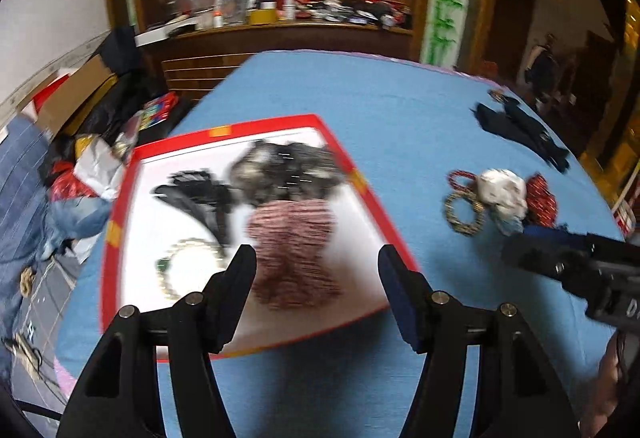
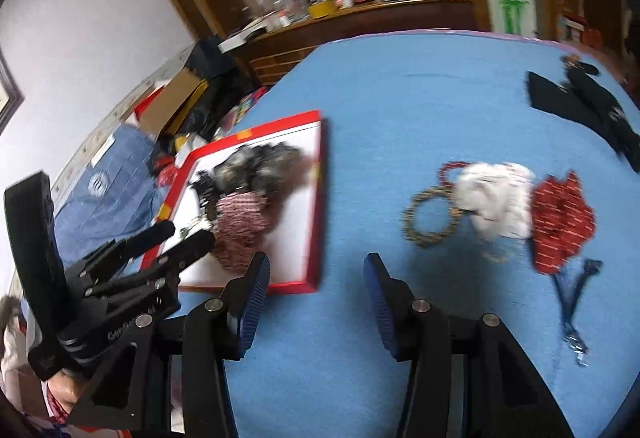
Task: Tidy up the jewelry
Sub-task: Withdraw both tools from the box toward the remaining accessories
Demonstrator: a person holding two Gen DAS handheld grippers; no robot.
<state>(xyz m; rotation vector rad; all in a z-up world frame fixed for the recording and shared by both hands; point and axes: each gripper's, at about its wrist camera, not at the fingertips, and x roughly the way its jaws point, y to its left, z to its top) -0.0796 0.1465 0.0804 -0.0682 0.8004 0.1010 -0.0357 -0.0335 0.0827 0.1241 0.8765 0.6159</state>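
On the blue tabletop [image 1: 400, 110], a red-rimmed tray [image 1: 120, 198] holds blurred heaps of jewelry [image 1: 292, 250], with the left tool [image 1: 318, 258] above its near edge, jaws apart and empty. At two o'clock from it, loose bead bracelets [image 2: 430, 218] and pouches [image 2: 560, 222] lie beyond the right tool [image 2: 316, 266], also parted and empty.

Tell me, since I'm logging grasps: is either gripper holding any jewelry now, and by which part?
Nothing is held. The left gripper stands open above the red-rimmed tray, and the right gripper stands open over the blue cloth.

tbl cover [image 2: 400, 98]: blue matt cloth | tray [image 1: 120, 198]: glossy red rim | fingers [image 2: 252, 302]: ribbed blue pads
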